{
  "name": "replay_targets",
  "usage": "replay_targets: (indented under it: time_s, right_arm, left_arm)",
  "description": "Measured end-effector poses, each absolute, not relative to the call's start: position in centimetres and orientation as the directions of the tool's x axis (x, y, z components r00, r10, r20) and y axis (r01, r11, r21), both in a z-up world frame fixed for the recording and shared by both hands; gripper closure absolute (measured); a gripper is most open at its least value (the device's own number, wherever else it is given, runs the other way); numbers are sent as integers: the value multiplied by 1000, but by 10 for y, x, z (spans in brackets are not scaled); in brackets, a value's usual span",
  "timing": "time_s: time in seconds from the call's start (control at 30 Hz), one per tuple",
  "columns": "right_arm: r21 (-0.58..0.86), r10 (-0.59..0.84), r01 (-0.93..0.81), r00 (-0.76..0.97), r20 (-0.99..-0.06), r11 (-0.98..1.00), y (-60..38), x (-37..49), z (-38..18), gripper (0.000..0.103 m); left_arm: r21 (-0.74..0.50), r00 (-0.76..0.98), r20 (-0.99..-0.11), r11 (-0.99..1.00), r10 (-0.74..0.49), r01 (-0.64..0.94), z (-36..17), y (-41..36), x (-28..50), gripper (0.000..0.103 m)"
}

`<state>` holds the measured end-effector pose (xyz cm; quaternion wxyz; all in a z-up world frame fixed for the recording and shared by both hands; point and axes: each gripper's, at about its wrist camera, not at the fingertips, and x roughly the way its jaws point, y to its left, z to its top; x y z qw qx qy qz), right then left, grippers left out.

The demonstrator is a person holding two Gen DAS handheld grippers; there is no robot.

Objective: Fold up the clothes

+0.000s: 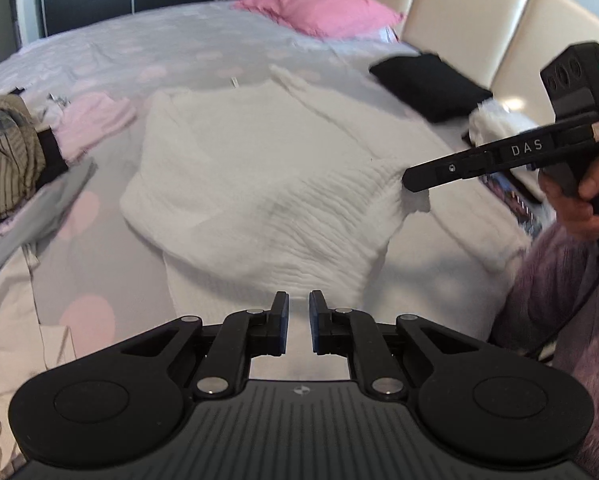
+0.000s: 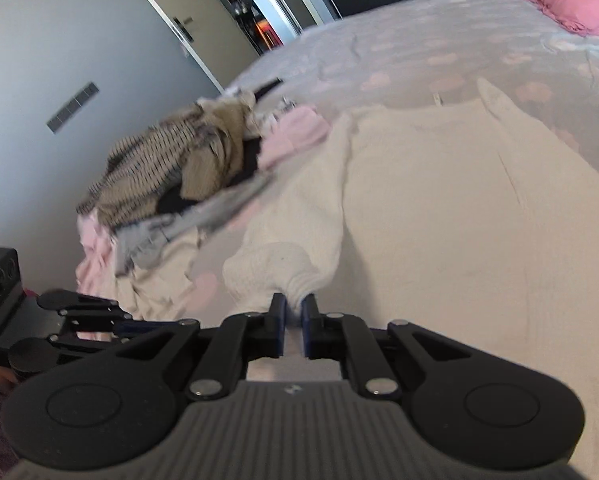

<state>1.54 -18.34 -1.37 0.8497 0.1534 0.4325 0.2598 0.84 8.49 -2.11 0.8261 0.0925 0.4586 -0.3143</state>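
Right gripper [image 2: 294, 322] pinching the sweater's ribbed cuff, mid-fold on the bed.

The white sweater [image 1: 259, 184] lies spread on the bed [image 1: 99, 52], with a heap of clothes [image 2: 179, 160] beside it. The right gripper is nearly closed on the cuff; the left gripper [image 1: 298, 322] hangs slightly open and empty. Likely next: carry the sleeve across the body.

You are working in soft, even daylight with no harsh glare; only faint shadows are lying under the white sweater [image 1: 267, 184]. Fisheye distortion is bending the bed [image 1: 203, 40] and the headboard [image 1: 459, 8] into curves, and dark vignetting is creeping into the corners. Motion blur is smearing the clothes pile [image 2: 187, 160] and the sweater's knit in your right wrist view, while the nearby black hardware is staying sharp.
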Motion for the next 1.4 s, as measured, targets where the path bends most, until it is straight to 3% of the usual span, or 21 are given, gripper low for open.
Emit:
replay_targets:
  time_s: [0.2,0.37,0.63,0.87,1.1,1.4]
  right_arm:
    - [459,545,-302,357,-759,836,-172,8,-52,93]
    - [433,497,-247,352,-793,867,-178,13,-71,93]
    - [320,362,-168,432,-826,932,-191,18,-83,93]
    - [305,340,-151,406,-848,940,-194,26,-100,92]
    - [314,347,-149,395,-850,938,-194,29,-103,90]
    - [326,359,-150,393,-847,933,-194,29,-104,89]
  left_arm:
    - [-127,330,-865,800,-379,587,-43,86,8,94]
    - [-118,323,-867,787,-379,605,-55,78,7,91]
    - [-93,317,-852,717,-416,691,-63,44,0,58]
    - [-126,325,-827,715,-458,687,-69,15,5,58]
    - [-19,318,-857,641,-406,767,-90,-21,3,58]
    - [11,290,-907,673,-304,739,-110,-25,24,84]
